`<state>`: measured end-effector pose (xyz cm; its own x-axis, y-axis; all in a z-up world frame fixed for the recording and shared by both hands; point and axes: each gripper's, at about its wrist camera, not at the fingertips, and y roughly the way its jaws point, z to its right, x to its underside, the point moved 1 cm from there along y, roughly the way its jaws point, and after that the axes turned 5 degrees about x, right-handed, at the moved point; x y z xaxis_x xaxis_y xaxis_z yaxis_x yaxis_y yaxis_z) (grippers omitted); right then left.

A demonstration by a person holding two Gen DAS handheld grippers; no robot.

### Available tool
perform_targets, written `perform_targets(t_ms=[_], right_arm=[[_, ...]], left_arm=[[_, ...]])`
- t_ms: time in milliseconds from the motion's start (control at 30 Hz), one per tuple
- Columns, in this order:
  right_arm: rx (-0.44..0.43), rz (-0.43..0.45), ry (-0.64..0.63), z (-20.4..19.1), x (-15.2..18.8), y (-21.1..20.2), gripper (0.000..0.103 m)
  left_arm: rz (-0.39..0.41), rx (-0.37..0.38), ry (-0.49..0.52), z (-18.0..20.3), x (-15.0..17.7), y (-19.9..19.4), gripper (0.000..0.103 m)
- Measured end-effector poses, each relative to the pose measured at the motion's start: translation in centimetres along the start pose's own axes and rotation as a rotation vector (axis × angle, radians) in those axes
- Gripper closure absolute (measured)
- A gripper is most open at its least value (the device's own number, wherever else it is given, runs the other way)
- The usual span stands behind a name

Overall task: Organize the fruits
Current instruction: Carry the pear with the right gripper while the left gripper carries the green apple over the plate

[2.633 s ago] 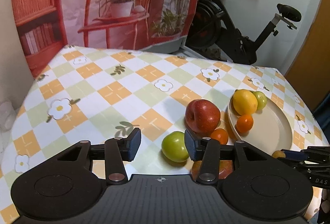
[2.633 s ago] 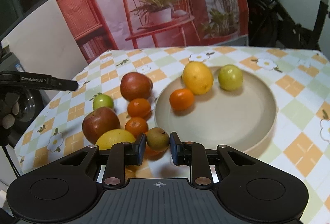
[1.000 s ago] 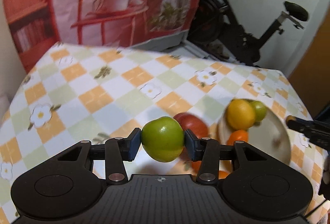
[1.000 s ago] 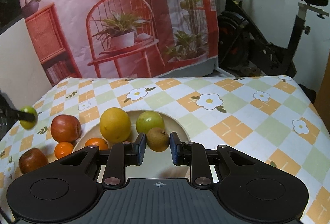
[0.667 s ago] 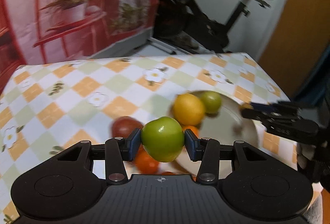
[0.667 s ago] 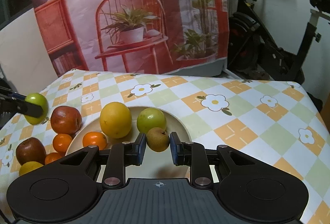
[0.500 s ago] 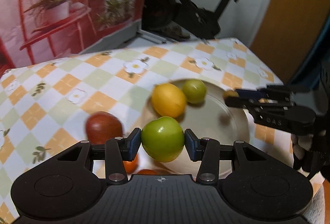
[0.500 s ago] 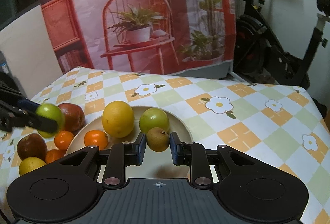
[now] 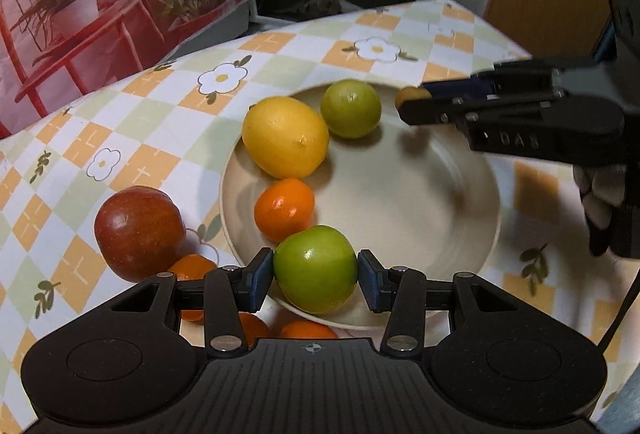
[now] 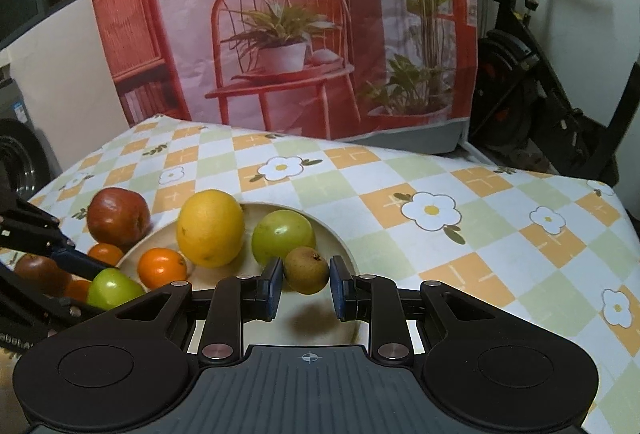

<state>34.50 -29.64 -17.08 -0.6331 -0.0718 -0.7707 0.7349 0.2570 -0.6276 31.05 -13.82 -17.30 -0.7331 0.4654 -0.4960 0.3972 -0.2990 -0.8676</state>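
Right now my left gripper (image 9: 316,280) has its jaws clamped on a green apple (image 9: 315,269), low in the centre of the left wrist view, hanging over the near rim of the beige plate (image 9: 452,202). My right gripper (image 10: 306,288) has its jaws closed tight on a small brown fruit (image 10: 306,270), low in the centre of the right wrist view and above the plate's inner floor, where its shadow falls. On the plate I count three fruits set down: a yellow lemon (image 9: 285,136), a second green fruit (image 9: 351,108) just beside it toward the top of the left view, and a small orange (image 9: 284,209) below the lemon. Off the plate, at lower left of the left view, a red apple (image 9: 138,232) sits on the checked table (image 9: 160,106), with small oranges (image 9: 192,270) near it, partly hidden by my gripper. The right view shows another dark red fruit (image 10: 38,272) at its left edge. So I judge the job roughly halfway: three placed, two in my jaws about to go down, and the red ones and several small oranges left to bring over.
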Motion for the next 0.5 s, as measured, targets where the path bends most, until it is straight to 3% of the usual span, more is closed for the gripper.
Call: perform_targets(t_ms=[500], right_arm=[[0.014,-0.041,-0.018,-0.2,0.6,2.4,0.079]], left_arm=[[0.033,-0.072,0.043,-0.4,-0.5,0.3,0.055]])
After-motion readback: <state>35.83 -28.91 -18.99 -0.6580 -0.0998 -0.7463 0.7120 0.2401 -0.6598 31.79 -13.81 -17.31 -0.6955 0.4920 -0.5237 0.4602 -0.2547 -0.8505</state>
